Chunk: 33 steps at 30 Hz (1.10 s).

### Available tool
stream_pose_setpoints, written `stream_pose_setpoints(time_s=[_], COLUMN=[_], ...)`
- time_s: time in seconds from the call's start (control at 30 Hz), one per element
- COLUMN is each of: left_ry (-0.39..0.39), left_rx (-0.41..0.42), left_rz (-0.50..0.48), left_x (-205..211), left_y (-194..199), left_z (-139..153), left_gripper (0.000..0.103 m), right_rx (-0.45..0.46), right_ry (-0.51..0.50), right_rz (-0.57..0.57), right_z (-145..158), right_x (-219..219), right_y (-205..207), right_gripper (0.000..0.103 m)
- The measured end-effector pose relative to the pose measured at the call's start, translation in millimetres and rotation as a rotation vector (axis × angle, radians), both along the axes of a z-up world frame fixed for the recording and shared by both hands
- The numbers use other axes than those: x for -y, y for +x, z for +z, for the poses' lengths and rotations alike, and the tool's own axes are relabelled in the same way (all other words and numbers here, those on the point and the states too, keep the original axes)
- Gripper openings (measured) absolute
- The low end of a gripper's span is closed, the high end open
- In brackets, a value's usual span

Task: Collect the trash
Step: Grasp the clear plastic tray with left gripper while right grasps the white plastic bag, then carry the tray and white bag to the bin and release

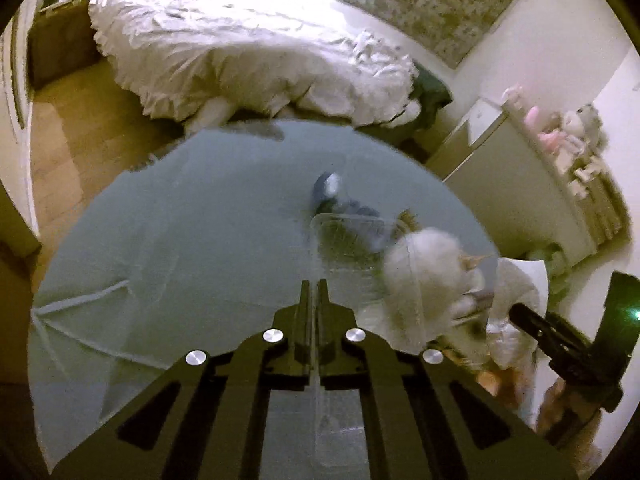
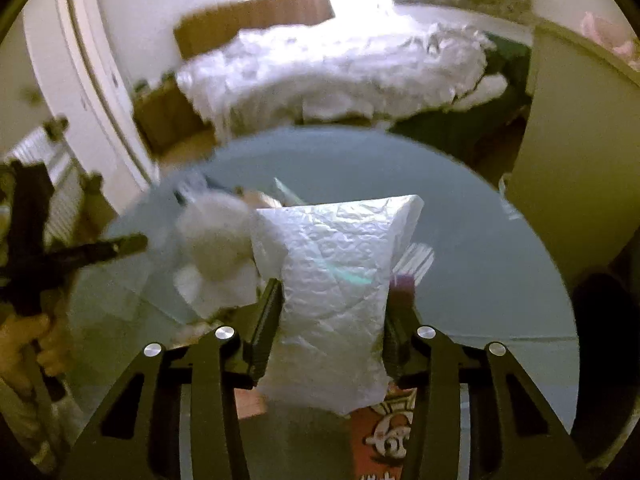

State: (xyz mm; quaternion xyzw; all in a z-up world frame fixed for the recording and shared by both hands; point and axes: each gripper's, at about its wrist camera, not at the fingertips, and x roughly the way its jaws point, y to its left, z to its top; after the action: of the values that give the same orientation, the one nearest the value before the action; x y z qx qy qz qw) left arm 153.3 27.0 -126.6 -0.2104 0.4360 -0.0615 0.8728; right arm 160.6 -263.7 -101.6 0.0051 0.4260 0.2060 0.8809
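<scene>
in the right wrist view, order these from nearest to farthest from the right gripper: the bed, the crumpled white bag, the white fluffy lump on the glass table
1. The crumpled white bag, between the fingers of the right gripper, centre of the view.
2. The white fluffy lump, just left of the bag on the glass table.
3. The bed, past the table's far edge, at the top.

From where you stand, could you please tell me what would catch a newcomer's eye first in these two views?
Probably the crinkled white bag, front and centre between the right gripper's jaws, above the round glass table. Next, the clear plastic container, whose thin edge the left gripper has clamped, beside a crumpled white wad. Behind the table lies a bed with a rumpled white duvet.
</scene>
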Motion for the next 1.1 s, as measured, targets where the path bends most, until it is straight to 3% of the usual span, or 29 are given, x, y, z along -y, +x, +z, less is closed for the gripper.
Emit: stream_pose_setpoints(time_s=[0.27,0.43,0.7,1.1], left_ry=[-0.031,-0.046,-0.073,-0.082], left_rx=[0.140,0.188,0.201,0.124], left_rz=[-0.101,-0.207,-0.387,-0.584], left_x=[39.5,91.3,188.0,314.8], left_y=[-7.5,4.8,30.7,57.8], left_z=[59.6,80.4,88.1,58.3], left_gripper=[0.003,0.003,0.003,0.003], right_rx=[0.236,0.345,0.371,0.339], right_ry=[0.257,0.314,0.343,0.338], right_rz=[-0.119,-0.261,-0.483,-0.667], right_z=[53.4,63.8,42.7,-7.3], right_x=[70.4,125.3,214.9,294.2], right_y=[-34.4,-48.3,-57.3,-56.4], right_gripper=[0.045,0.045,0.045,0.045])
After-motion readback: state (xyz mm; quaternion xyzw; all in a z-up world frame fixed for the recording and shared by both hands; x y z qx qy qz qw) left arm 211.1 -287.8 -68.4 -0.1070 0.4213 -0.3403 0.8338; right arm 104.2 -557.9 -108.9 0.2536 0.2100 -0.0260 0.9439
